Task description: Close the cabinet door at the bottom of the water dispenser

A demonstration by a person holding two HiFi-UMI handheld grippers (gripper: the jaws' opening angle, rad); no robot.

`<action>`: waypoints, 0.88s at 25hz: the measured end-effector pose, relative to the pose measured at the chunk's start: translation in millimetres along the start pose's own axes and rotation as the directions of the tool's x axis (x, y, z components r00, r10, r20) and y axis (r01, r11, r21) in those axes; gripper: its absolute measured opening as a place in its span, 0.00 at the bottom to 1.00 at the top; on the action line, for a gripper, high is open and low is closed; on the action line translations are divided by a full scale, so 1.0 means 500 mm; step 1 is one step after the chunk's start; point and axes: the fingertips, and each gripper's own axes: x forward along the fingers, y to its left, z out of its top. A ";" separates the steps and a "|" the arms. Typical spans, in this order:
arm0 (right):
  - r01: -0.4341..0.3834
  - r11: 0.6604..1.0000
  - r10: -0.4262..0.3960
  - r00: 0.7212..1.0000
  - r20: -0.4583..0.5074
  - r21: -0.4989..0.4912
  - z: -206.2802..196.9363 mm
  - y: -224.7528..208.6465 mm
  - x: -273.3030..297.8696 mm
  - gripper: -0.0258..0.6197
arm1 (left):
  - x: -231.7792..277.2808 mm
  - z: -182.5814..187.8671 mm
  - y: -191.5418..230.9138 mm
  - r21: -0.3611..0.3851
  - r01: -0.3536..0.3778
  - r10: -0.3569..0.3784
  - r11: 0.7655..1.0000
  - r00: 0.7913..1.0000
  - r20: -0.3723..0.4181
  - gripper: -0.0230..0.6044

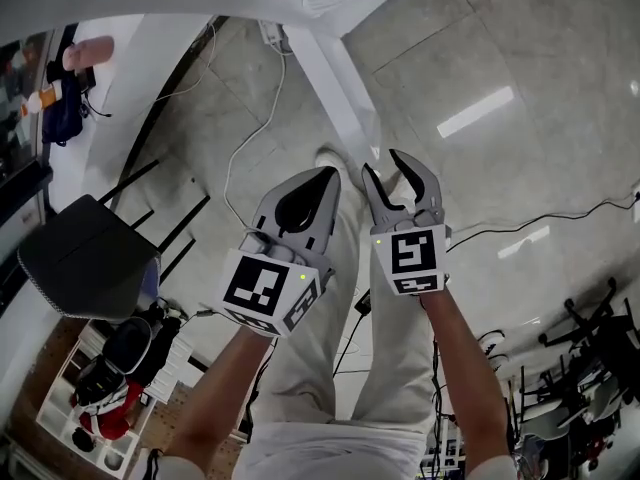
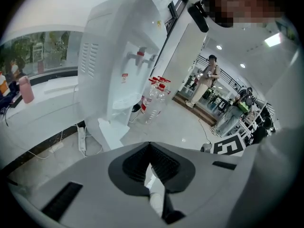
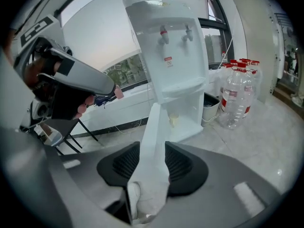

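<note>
both grippers facing the open cabinet door
left gripper (image 1: 326,178) has its jaws pressed together on nothing; right gripper (image 1: 381,162) has its jaws spread, empty. beyond them the cabinet door (image 3: 154,127) stands swung out from the base of the water dispenser (image 3: 175,56).

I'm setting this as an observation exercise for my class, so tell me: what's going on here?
A person stands before a water dispenser, holding a gripper in each hand. The cabinet door at its bottom stands wide open, seen edge-on. The right gripper is open, its gap lined up with the door's edge but not clamped on it. The left gripper is shut and empty beside it. The door is not yet closed.
</note>
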 end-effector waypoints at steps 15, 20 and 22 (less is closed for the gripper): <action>0.018 0.999 -0.022 0.995 -0.097 -0.037 -0.092 0.026 0.052 0.31 | 0.009 -0.050 0.039 -0.022 0.002 -0.003 1.000 1.000 -0.023 0.04; 0.044 0.999 -0.046 0.993 -0.111 -0.022 -0.106 0.028 0.069 0.35 | 0.015 -0.058 0.049 -0.023 -0.001 0.000 1.000 1.000 -0.031 0.04; 0.061 0.998 -0.060 0.992 -0.113 0.002 -0.109 0.027 0.074 0.36 | 0.017 -0.060 0.050 -0.020 0.001 -0.002 1.000 0.999 -0.036 0.04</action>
